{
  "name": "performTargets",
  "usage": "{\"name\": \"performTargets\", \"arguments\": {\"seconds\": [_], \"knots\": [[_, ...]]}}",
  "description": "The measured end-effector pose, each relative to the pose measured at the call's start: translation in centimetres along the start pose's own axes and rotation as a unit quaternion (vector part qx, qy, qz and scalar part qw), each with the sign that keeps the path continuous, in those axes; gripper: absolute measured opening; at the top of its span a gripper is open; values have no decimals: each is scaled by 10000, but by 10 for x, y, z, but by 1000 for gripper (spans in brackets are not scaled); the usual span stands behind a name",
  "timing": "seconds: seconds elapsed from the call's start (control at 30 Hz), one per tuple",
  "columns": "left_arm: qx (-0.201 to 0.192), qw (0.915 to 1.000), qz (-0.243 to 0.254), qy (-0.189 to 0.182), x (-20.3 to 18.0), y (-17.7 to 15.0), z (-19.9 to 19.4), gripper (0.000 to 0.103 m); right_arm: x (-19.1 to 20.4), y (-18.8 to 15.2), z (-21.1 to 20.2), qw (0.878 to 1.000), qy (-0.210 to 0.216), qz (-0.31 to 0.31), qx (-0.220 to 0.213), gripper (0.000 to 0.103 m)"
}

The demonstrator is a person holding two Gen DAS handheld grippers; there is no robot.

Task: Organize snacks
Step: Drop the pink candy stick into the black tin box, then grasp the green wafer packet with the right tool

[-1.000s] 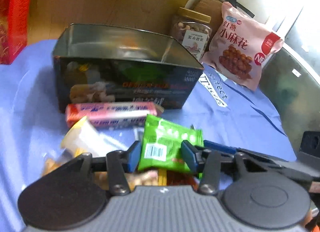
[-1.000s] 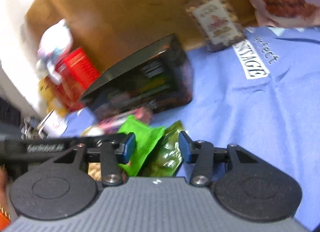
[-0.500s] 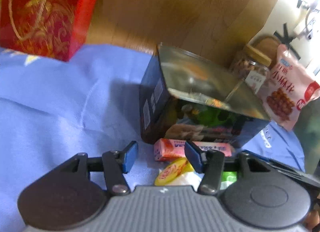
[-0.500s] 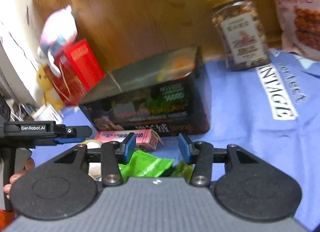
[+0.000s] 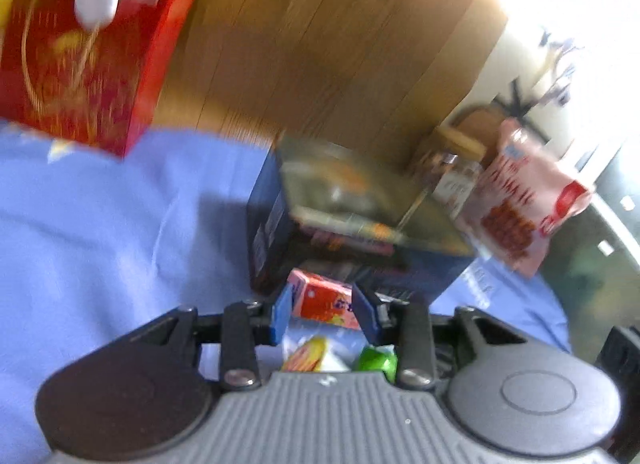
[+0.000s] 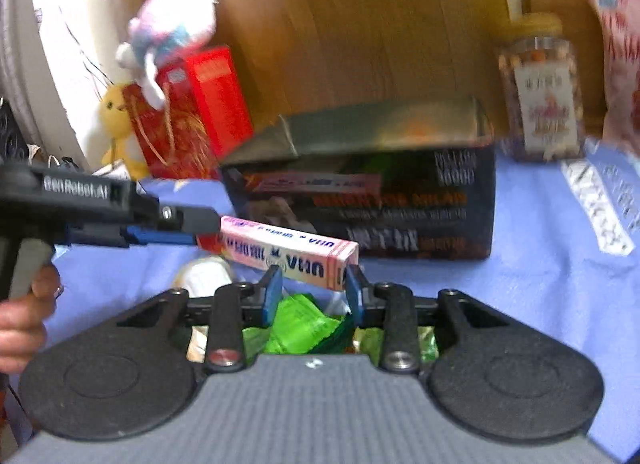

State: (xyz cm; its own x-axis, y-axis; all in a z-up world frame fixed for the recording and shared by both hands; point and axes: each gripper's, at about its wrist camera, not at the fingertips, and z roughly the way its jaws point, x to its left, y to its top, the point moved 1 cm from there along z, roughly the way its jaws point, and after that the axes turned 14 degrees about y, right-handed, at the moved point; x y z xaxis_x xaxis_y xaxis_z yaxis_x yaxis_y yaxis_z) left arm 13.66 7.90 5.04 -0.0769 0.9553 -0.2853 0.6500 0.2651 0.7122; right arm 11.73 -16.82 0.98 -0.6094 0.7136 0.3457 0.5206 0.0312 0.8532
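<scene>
A long pink snack box (image 6: pixel 280 252) hangs tilted just above the blue cloth, in front of the open dark tin (image 6: pixel 400 200). My left gripper (image 6: pixel 200 230) reaches in from the left, its jaws closing on the box's left end. In the left wrist view that end (image 5: pixel 320 300) fills the gap of the left gripper (image 5: pixel 324 314). My right gripper (image 6: pixel 313 296) is closing on the box's right end, pads against its sides. Green packets (image 6: pixel 296 328) and a pale tub (image 6: pixel 204 276) lie below on the cloth.
A nut jar (image 6: pixel 540 96) and a pink snack bag (image 5: pixel 520 208) stand right of the tin. To the left stand a red gift box (image 6: pixel 200 104) and plush toys (image 6: pixel 172 24). A wooden board backs everything. A person's hand (image 6: pixel 20 316) grips the left handle.
My left gripper left the green packet, swung to the pink box's end and closed on it. The right gripper rose to the other end and narrowed. The box came up off the cloth.
</scene>
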Motion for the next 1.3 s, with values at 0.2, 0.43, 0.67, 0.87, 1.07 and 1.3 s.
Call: {"name": "performTargets", "arguments": {"seconds": [0.2, 0.43, 0.67, 0.87, 1.07, 1.3], "knots": [[-744, 9970, 176, -109, -25, 38, -13, 33, 13, 33, -5, 9958, -305, -490, -713, 37], [-523, 9984, 113, 167, -35, 67, 51, 37, -17, 64, 35, 9964, -606, -342, -487, 43], [-586, 9982, 51, 133, -19, 52, 44, 44, -18, 50, 7, 9956, -414, 74, -841, 44], [-252, 9996, 70, -115, -7, 13, 17, 44, -25, 13, -27, 9948, -104, 760, -665, 45], [239, 9984, 228, -466, -16, -29, 4, 44, -29, -19, -44, 9821, 354, 1787, -482, 45], [582, 9961, 296, -587, -35, -52, 11, 42, -31, -34, -31, 9600, 805, 2667, -290, 23]]}}
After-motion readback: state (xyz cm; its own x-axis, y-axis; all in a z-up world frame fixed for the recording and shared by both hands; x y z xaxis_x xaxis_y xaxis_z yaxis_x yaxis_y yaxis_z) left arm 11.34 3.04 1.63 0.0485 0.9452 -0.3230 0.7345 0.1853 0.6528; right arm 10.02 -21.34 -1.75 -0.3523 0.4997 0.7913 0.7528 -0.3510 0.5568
